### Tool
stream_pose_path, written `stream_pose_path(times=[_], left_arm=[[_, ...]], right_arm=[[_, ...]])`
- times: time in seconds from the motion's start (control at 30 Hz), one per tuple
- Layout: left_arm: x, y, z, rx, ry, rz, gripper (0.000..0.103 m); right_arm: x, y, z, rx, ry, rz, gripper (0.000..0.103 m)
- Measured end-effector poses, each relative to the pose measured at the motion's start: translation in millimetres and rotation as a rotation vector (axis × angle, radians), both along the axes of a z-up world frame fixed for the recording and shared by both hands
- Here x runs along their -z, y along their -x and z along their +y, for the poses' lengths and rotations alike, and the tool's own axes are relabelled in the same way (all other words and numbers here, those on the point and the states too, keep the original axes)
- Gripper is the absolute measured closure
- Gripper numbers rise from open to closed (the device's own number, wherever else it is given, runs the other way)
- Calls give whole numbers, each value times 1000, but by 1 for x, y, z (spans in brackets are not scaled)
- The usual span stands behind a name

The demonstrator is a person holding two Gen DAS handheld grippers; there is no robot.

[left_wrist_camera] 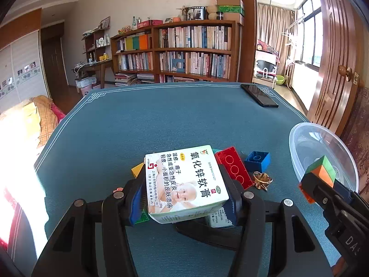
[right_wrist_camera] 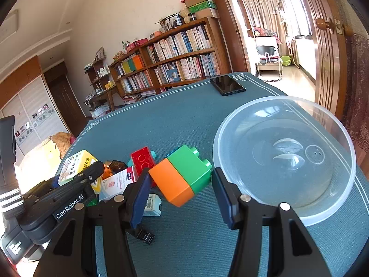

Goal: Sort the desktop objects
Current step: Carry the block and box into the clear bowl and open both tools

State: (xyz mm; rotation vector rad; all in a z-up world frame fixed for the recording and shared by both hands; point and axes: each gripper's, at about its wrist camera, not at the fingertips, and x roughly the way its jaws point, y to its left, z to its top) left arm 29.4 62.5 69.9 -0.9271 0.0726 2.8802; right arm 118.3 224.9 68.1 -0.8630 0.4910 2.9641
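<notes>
My left gripper (left_wrist_camera: pixel 184 198) is shut on a white ointment box (left_wrist_camera: pixel 184 180) with Chinese print and holds it above the pile. Under and beside it lie a red brick (left_wrist_camera: pixel 233 167), a blue brick (left_wrist_camera: pixel 257 160), a yellow piece (left_wrist_camera: pixel 138 169), a gold spinner (left_wrist_camera: pixel 261 180) and a second box (left_wrist_camera: pixel 219 219). My right gripper (right_wrist_camera: pixel 178 191) is shut on an orange-and-green brick block (right_wrist_camera: pixel 182 175), held just left of the clear plastic bowl (right_wrist_camera: pixel 322 207). The left gripper also shows in the right wrist view (right_wrist_camera: pixel 76 180). The bowl holds nothing.
A black phone (left_wrist_camera: pixel 259 95) lies at the far right of the blue-green table mat (left_wrist_camera: pixel 150 120). A small light-blue piece (right_wrist_camera: pixel 152 205) and a black clip (right_wrist_camera: pixel 145 235) lie near my right gripper. A wooden door stands to the right.
</notes>
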Motion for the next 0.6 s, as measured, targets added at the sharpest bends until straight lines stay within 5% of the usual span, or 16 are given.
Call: stream_pose_path(times=[0.27, 0.43, 0.6], left_arm=[[-7, -4, 14, 35, 5, 17, 44], [-8, -6, 23, 51, 6, 21, 44], [-7, -8, 40, 76, 19, 17, 44]], right_arm=[[-16, 7, 28, 79, -14, 8, 45], [-17, 8, 36, 89, -136, -11, 45], [-9, -2, 69, 159, -101, -29, 45]])
